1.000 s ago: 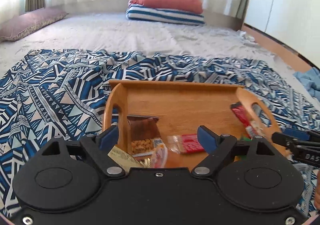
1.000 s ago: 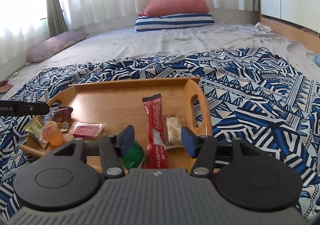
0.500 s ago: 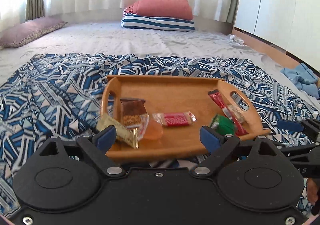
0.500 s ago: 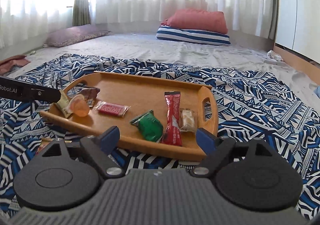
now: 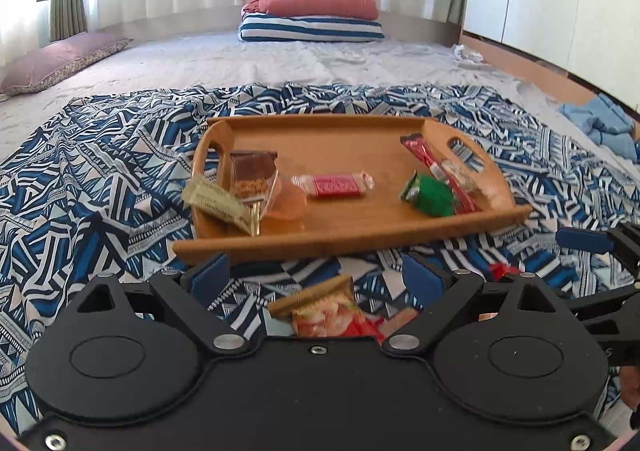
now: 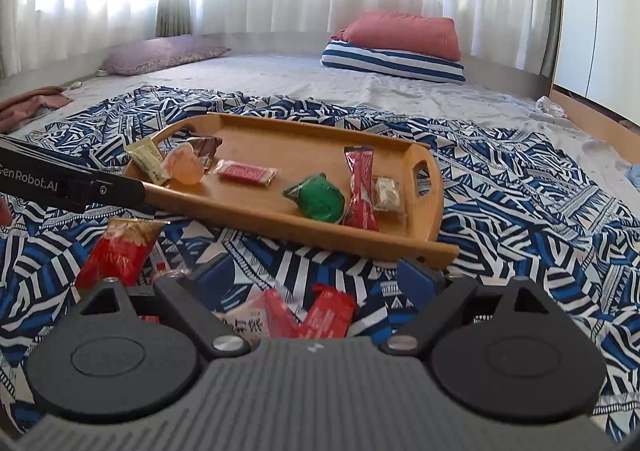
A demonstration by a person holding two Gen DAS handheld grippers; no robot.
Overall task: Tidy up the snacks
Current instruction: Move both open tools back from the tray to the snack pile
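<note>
Wooden tray (image 5: 360, 239) sits on the patterned blanket (image 5: 80, 179) on the bed, slightly tilted.

Seven snacks in the tray:
- three at its left end: tan sachet (image 5: 218, 201), brown packet (image 5: 252, 175), clear orange pouch (image 5: 286, 199)
- one red bar (image 5: 334, 185) mid-tray
- three at its right end: green pack (image 5: 430, 193), long red stick (image 6: 360, 191), small pale wrapper (image 6: 386, 191)

Loose on the blanket in front of the tray: one red chip bag (image 6: 120, 251) and two red packs (image 6: 316, 315); a white one beside those is partly hidden.

Left hand-held gripper (image 5: 316, 277): released, nothing between the pads, over the chip bag. Right hand-held gripper (image 6: 316, 279): jaws opening, wide, empty, over the two red packs.
</note>
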